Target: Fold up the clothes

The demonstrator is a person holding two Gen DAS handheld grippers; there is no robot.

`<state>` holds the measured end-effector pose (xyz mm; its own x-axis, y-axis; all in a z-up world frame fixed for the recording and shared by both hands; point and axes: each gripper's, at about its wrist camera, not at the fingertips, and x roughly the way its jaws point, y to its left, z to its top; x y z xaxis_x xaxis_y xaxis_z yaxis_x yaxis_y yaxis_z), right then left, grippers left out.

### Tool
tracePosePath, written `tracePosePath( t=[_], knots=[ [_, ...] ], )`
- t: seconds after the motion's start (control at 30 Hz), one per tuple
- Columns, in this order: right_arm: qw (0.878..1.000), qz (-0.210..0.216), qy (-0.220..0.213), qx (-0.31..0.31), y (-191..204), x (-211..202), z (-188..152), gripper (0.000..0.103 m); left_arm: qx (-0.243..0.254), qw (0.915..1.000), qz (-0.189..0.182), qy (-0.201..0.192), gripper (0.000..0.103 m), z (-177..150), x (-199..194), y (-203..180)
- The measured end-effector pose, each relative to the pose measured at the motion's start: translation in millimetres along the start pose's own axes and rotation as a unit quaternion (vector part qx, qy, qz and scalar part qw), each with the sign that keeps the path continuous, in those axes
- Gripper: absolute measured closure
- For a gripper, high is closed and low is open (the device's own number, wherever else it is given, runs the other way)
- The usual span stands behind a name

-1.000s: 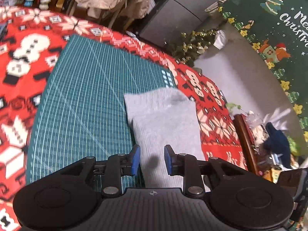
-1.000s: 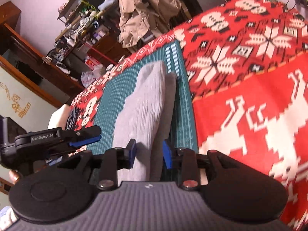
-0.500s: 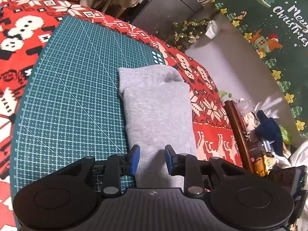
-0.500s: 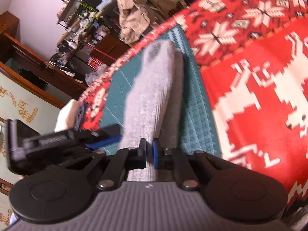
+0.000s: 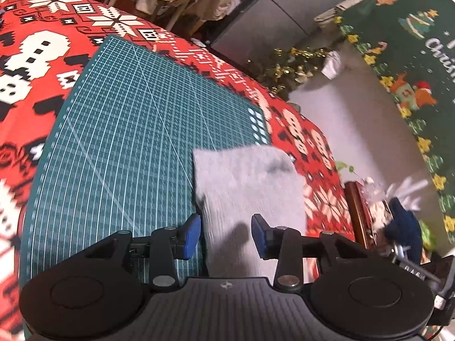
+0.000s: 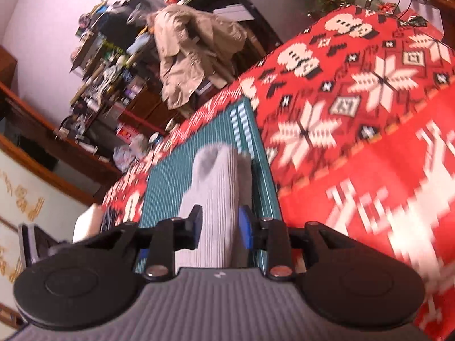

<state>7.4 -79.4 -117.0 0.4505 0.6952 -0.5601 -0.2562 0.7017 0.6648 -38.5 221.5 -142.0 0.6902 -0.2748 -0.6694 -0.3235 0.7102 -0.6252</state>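
Here, a red knitted-pattern tablecloth [image 5: 42,65] with white snowflakes, a flat green gridded cutting mat [image 5: 128,142] on it, a soft grey ribbed folded garment [image 5: 250,187] on the mat's edge, left gripper [image 5: 226,234] and right gripper [image 6: 217,228] just opened, blue pads astride the cloth, not pinching.

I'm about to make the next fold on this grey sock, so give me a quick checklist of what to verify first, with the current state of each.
1. Grey sock lies on the green cutting mat: ok.
2. Left gripper jaws apart, just been opening, sock between but not pinched: ok.
3. Right gripper jaws just been opening; pads astride the sock, whether they press it: cannot tell.
4. Sock fully inside the mat edge: not ok, its corner overhangs onto the red tablecloth.
5. Layers aligned: not ok, lower layer peeks out.
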Motion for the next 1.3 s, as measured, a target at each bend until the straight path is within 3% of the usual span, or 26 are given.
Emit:
tracePosePath(
  t=[0.1, 0.17, 0.2, 0.23, 0.4, 0.6, 0.67, 0.73, 0.8, 0.83, 0.93, 1.03, 1.13, 1.23, 1.3],
  knots=[
    [1.0, -0.009, 0.001, 0.011, -0.8, 19.4, 13.2, 0.071, -0.003, 0.9999, 0.004, 0.014, 0.072, 7.1, 12.2, 3.9],
    [1.0, -0.013, 0.006, 0.017, -2.3, 34.1, 19.1, 0.074, 0.004, 0.9998, 0.009, 0.015, 0.093, 7.0, 15.4, 3.1],
    [1.0, -0.014, 0.012, 0.021, -4.4, 38.5, 17.3, 0.081, 0.009, 0.9998, 0.013, 0.011, 0.099, 6.4, 15.3, 1.8],
    [1.0, -0.014, 0.016, 0.022, -5.2, 43.5, 17.2, 0.096, 0.017, 0.9997, 0.016, 0.001, 0.1, 5.4, 12.9, -0.6],
    [1.0, 0.001, -0.011, 0.017, -3.7, 44.7, 17.9, 0.097, 0.024, 0.9993, 0.004, -0.027, 0.1, 4.8, 2.9, -1.5],
    [0.998, -0.007, 0.006, 0.06, -25.8, 63.3, 11.9, 0.094, 0.007, 0.9999, 0.008, -0.013, 0.098, 8.1, 10.9, 7.8],
    [0.998, -0.004, -0.01, 0.061, -25.6, 57.5, 11.0, 0.084, 0.002, 0.9998, 0.011, -0.018, 0.092, 7.3, 5.3, 8.4],
    [0.998, -0.003, -0.023, 0.054, -23.0, 48.4, 11.0, 0.084, 0.001, 0.9996, 0.009, -0.027, 0.09, 5.1, -5.7, 7.8],
    [0.999, -0.002, -0.023, 0.038, -18.7, 36.2, 8.7, 0.083, -0.001, 0.9996, 0.002, -0.029, 0.078, 1.5, -18.9, 6.0],
    [0.999, 0.0, -0.02, 0.03, -16.5, 29.7, 6.9, 0.083, 0.0, 0.9995, -0.001, -0.032, 0.077, -1.6, -24.9, 3.5],
    [1.0, 0.006, -0.009, -0.002, -7.3, 10.9, -3.3, 0.083, 0.016, 0.999, -0.025, -0.033, 0.08, -14.2, -41.8, -9.6],
    [0.999, 0.02, 0.002, -0.039, 5.2, -7.4, -21.8, 0.084, 0.046, 0.9966, -0.066, -0.017, 0.091, -34.0, -50.2, -29.4],
    [0.997, 0.031, 0.011, -0.065, 16.6, -17.2, -38.9, 0.084, 0.086, 0.9921, -0.091, 0.005, 0.092, -57.5, -48.7, -46.4],
    [0.996, 0.036, 0.028, -0.07, 21.2, -20.0, -55.7, 0.084, 0.128, 0.9874, -0.088, 0.031, 0.097, -77.8, -39.2, -57.6],
    [0.996, 0.03, 0.042, -0.071, 19.6, -15.8, -65.6, 0.087, 0.159, 0.9846, -0.061, 0.039, 0.097, -88.4, -30.8, -58.0]
  ],
)
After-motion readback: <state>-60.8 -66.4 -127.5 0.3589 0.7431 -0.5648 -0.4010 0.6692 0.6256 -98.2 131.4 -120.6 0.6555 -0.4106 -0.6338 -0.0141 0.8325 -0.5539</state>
